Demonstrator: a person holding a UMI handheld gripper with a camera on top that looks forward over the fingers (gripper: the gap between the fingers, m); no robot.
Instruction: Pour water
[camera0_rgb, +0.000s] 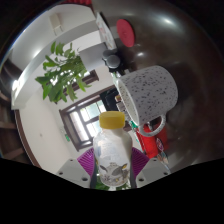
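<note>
So we've got a clear plastic bottle (113, 158) sitting right between the two fingers of the gripper (112, 172), yellow cap (113, 120) on top pointing away from the camera. The purple pads (84, 163) hug it on both sides and the bottle isn't resting on anything we can see, so we're calling the claw clamped on the bottle. The whole view is tilted hard, so the bottle looks leaned over rather than standing straight.

Just past the cap there's a grey speckled cup (149, 91), kind of a granite look, with its open mouth turned toward the bottle's top. The cap sits close below the cup's rim; we can't tell if they actually touch. Something red (152, 129) peeks out under the cup, right beside the bottle, but we can't make out what it is.

Further out, a leafy green plant (62, 72) stands off to the side against a light wall. Behind the cup there's a dark glossy surface (185, 50) with a red round thing (124, 30) on it, too small for us to identify. A dark-framed shape (78, 117) shows between the plant and the bottle.
</note>
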